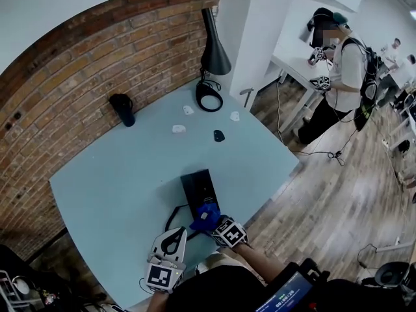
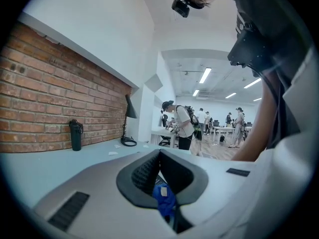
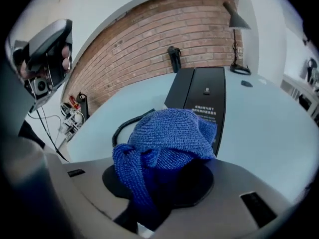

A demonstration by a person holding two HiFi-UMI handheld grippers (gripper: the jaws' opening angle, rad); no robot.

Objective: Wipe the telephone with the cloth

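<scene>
A black telephone point(image 1: 200, 188) lies near the front edge of the pale blue table point(image 1: 117, 181), its coiled cord point(image 1: 174, 214) looping to the left. My right gripper point(image 1: 227, 231) is shut on a bunched blue cloth point(image 1: 207, 217), which rests at the phone's near end. In the right gripper view the cloth point(image 3: 169, 133) fills the jaws of the right gripper point(image 3: 164, 183), with the telephone point(image 3: 207, 91) and cord point(image 3: 130, 123) just beyond. My left gripper point(image 1: 171, 244) is beside the cord, left of the cloth. Its jaws are together with nothing held; the cloth point(image 2: 164, 199) shows past the left gripper point(image 2: 162, 183).
At the far side of the table are a black bottle point(image 1: 123, 109), a black desk lamp point(image 1: 212, 51), small white scraps point(image 1: 179, 129) and a small dark object point(image 1: 219, 135). A brick wall point(image 1: 58, 83) runs behind. A person point(image 1: 341, 70) stands at another table to the right.
</scene>
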